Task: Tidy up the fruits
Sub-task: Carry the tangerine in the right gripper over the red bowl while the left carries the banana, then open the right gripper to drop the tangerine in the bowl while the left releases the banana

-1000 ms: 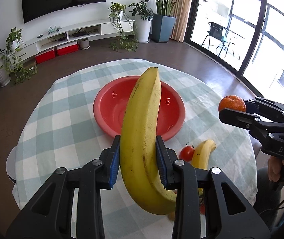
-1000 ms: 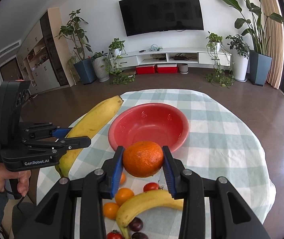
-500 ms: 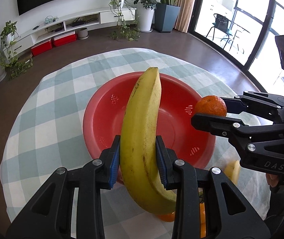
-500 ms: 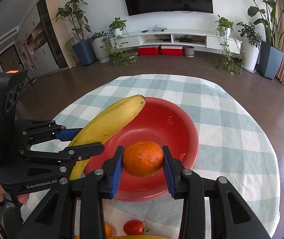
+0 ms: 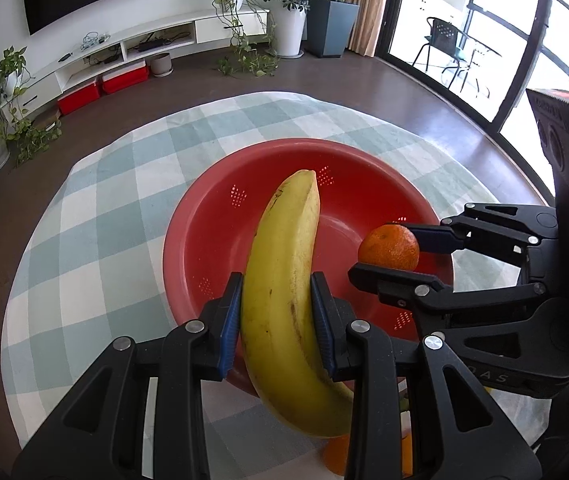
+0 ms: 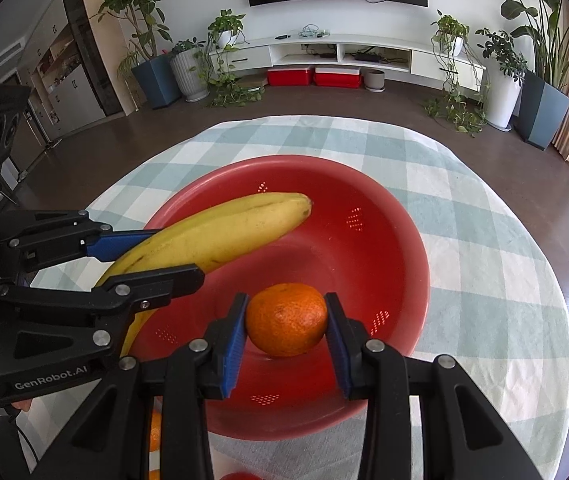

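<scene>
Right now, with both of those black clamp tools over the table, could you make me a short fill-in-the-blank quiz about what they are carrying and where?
1. The left gripper is shut on a long yellow ____.
2. The right gripper is shut on a round ____ fruit.
3. Both fruits hang over a round red plastic ____ with small drain holes.
4. The round table wears a checked cloth in white and pale ____.

Missing words: banana; orange; bowl; green
</scene>
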Demonstrator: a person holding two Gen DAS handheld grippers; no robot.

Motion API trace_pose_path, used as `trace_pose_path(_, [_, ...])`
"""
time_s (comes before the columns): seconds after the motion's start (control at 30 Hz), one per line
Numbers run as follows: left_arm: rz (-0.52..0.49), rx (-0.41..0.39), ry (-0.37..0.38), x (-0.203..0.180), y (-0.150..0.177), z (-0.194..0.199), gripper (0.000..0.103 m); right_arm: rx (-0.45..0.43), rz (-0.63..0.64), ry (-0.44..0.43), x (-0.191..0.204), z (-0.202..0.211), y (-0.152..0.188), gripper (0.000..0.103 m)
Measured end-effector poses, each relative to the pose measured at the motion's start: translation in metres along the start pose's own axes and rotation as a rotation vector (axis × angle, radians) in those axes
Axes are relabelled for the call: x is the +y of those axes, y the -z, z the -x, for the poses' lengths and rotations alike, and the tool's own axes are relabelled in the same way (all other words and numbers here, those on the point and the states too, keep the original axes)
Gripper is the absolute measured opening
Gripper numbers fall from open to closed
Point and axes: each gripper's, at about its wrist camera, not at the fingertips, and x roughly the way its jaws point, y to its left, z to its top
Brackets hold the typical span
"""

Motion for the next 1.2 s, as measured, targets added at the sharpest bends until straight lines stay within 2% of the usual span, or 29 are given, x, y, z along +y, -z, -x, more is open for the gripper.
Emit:
trace_pose_path(0.23, [-0.019, 0.005, -0.016, -0.006, -0.016, -0.006, 0.030, 0.033, -0.040, -0.007, -0.010, -0.008, 0.002, 0.040])
trace_pose_path(0.5, [-0.002, 0.064, -0.031, -0.002, -0.001, -0.020, 0.030, 0.098, 0.036, -0.082, 0.004, -0.011, 0.007, 0.040])
trace_pose_path(0.8, [0.044, 0.059, -0.040, 0.012, -0.008, -0.025, 0.031, 0.087, 0.005, -0.032, 0.001, -0.016, -0.005, 0.041])
trace_pose_path(1.03, [0.055, 0.068, -0.025, 0.016, -0.010, -0.033, 0.032, 0.089, 0.050, 0.006, 0.003, -0.022, -0.009, 0.041])
trace_pose_path(1.2, [0.061, 0.053, -0.018, 0.014, -0.010, -0.032, 0.033, 0.083, 0.044, 0.007, 0.002, -0.020, -0.010, 0.047])
